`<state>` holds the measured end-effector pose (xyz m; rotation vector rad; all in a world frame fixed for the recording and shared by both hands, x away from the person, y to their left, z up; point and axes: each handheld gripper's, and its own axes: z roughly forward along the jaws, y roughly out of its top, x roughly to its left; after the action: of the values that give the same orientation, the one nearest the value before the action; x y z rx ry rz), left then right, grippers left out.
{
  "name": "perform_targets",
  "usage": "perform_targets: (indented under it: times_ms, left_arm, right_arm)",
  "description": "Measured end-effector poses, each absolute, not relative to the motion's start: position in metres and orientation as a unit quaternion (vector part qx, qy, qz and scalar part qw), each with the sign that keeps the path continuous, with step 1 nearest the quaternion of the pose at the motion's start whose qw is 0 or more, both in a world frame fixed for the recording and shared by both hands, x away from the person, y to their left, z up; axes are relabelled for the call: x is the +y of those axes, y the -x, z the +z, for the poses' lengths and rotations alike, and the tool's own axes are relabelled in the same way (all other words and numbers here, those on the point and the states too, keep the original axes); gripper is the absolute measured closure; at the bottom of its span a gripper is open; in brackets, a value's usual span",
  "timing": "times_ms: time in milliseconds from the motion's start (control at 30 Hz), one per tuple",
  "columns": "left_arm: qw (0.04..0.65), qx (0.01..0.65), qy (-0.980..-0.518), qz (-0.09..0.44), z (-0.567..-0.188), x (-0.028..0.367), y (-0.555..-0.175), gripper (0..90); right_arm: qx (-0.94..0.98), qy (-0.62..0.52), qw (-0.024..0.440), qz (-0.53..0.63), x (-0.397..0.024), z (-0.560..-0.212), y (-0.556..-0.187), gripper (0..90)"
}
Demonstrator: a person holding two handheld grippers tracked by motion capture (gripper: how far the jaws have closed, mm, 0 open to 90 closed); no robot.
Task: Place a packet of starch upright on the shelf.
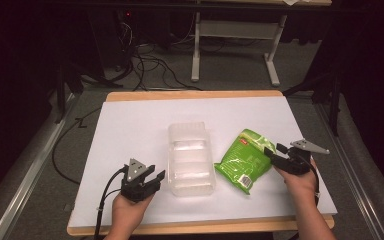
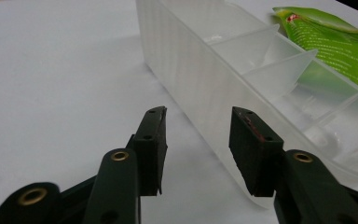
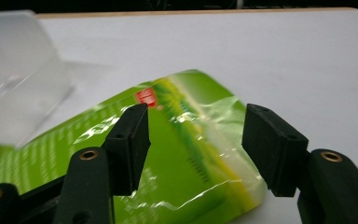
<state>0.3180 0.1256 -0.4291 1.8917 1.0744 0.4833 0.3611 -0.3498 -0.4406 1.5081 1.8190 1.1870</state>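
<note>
Its own view shows the gaping, empty left gripper [image 2: 196, 140] beside one divided clear tray [image 2: 223, 70]; the right gripper [image 3: 196, 140] straddles, unclamped, one green pouch [image 3: 177, 158] at the tray's three o'clock.

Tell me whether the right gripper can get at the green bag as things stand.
Probably yes: the right gripper has its jaws open, with an edge of the green bag between them and nothing in the way. The clear container sits aside.

green pouch [image 1: 243, 159], translucent white tray [image 1: 190, 160]
</note>
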Motion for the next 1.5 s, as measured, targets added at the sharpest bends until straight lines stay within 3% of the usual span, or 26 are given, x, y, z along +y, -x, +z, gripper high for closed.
perform_targets:
  times_ms: [200, 367, 533, 700, 1067, 1267, 1500]
  left_arm:
    - [0.465, 0.445, -0.743, 0.182, -0.417, 0.133, -0.32, 48.4]
    - [0.493, 0.438, -0.735, 0.157, -0.414, 0.114, -0.32, 55.1]
    - [0.488, 0.436, -0.739, 0.159, -0.416, 0.1, -0.319, 57.1]
    - [0.469, 0.441, -0.746, 0.168, -0.423, 0.095, -0.322, 66.9]
    - [0.462, 0.444, -0.747, 0.177, -0.422, 0.098, -0.33, 71.4]
    - [0.495, 0.432, -0.731, 0.186, -0.404, 0.11, -0.325, 55.9]
    - [0.446, 0.419, -0.762, 0.214, -0.413, 0.136, -0.331, 46.3]
  right_arm:
    - [0.656, -0.596, 0.229, 0.403, -0.365, -0.447, -0.388, 34.1]
    - [0.655, -0.606, 0.219, 0.395, -0.369, -0.457, -0.384, 34.4]
    - [0.653, -0.603, 0.221, 0.401, -0.369, -0.456, -0.38, 34.8]
    - [0.659, -0.598, 0.216, 0.401, -0.365, -0.459, -0.383, 34.6]
    - [0.659, -0.611, 0.204, 0.388, -0.369, -0.468, -0.392, 32.0]
    - [0.656, -0.622, 0.185, 0.385, -0.373, -0.474, -0.397, 31.3]
    - [0.654, -0.627, 0.166, 0.39, -0.373, -0.478, -0.4, 28.5]
